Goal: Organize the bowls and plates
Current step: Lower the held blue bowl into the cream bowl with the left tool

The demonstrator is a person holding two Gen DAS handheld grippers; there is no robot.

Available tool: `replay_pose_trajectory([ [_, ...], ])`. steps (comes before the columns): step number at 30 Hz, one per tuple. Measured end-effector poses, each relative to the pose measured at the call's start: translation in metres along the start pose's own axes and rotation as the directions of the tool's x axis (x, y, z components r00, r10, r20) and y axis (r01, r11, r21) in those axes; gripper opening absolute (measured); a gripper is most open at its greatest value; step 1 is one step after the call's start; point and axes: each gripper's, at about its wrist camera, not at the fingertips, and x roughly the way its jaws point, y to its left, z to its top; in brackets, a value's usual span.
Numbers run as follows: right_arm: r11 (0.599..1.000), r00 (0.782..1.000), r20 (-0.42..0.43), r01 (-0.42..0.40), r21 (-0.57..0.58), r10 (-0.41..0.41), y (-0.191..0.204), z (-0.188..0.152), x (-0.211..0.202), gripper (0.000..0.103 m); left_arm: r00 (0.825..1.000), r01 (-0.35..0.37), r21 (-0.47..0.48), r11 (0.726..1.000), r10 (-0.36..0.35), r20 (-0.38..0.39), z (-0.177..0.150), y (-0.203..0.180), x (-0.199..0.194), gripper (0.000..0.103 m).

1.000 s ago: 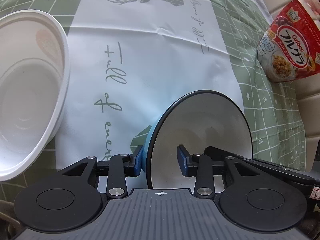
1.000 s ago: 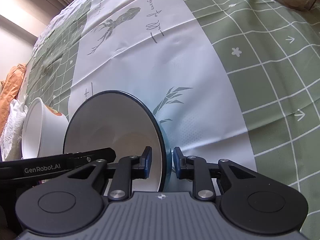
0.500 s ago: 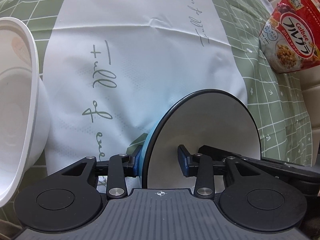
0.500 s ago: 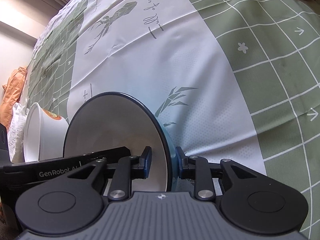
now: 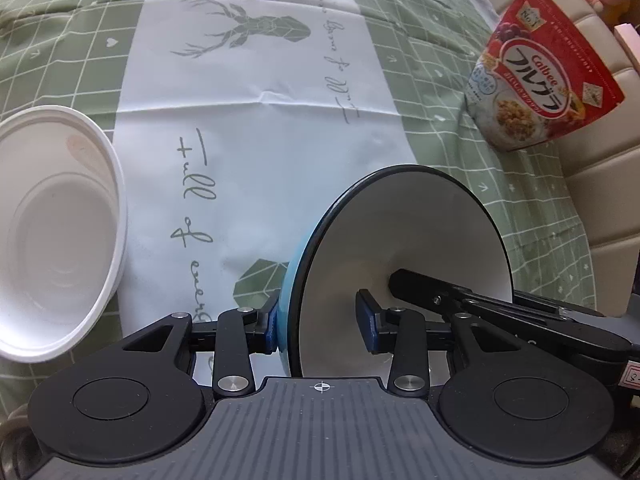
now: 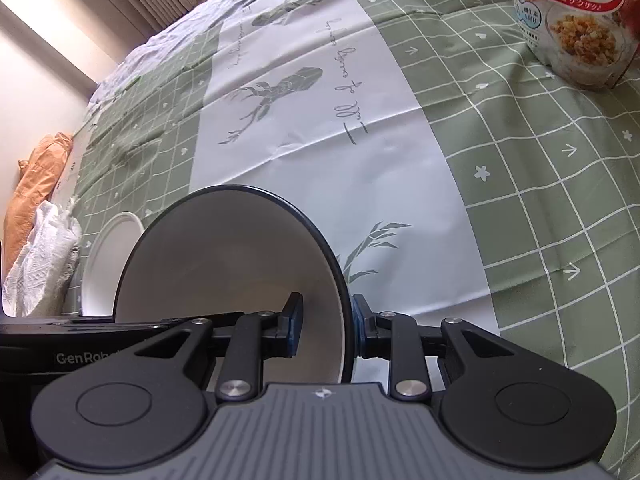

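A bowl (image 5: 400, 240), white inside, light blue outside with a dark rim, hangs tilted on its side above the tablecloth (image 5: 256, 128). My left gripper (image 5: 320, 324) straddles its rim, one pad on the blue outside and one inside, shut on it. My right gripper (image 6: 326, 320) is shut on the opposite rim of the same bowl (image 6: 224, 260). Its finger shows inside the bowl in the left wrist view. A white plastic bowl (image 5: 60, 240) stands empty on the cloth to the left, partly hidden behind the held bowl in the right wrist view (image 6: 104, 256).
A red cereal bag (image 5: 536, 76) stands at the far right of the green-checked cloth, also in the right wrist view (image 6: 576, 20). Beige cushions (image 5: 608, 184) border the right edge. An orange cloth (image 6: 36, 176) and a white rag (image 6: 44, 252) lie past the left edge.
Both grippers have risen together with the bowl held between them. The tablecloth, the white plastic bowl and the cereal bag now look farther away.
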Motion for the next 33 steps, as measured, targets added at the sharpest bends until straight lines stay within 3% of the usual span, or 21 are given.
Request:
replay_pose_trajectory([
  [5,0.998,0.999,-0.026,-0.046,-0.036,0.045,0.020,-0.017,-0.033,0.027,0.999,0.044,0.005,0.999,-0.044,0.000,-0.023,-0.001,-0.043,0.041],
  [9,0.997,0.995,-0.083,-0.055,-0.058,0.050,0.033,-0.046,-0.045,0.027,1.000,0.008,-0.016,1.000,-0.009,-0.024,-0.057,0.001,-0.059,0.041],
  [19,0.999,0.969,-0.247,0.017,-0.040,-0.026,0.023,-0.126,-0.014,0.028,0.988,-0.016,-0.118,0.993,-0.003,-0.155,-0.131,0.032,-0.024,0.040],
  [22,0.997,0.967,-0.250,0.042,-0.058,-0.055,0.020,-0.134,-0.008,0.029,0.990,-0.030,-0.115,0.993,0.014,-0.140,-0.139,0.035,-0.021,0.038],
  [25,0.999,0.968,-0.247,0.032,-0.039,-0.040,0.016,-0.132,-0.006,0.029,0.992,-0.002,-0.151,0.988,-0.017,-0.126,-0.138,0.042,-0.021,0.036],
  [33,0.999,0.972,-0.234,0.023,-0.036,-0.030,0.012,-0.125,-0.010,0.028,0.992,-0.011,-0.142,0.990,-0.006,-0.124,-0.132,0.046,-0.030,0.026],
])
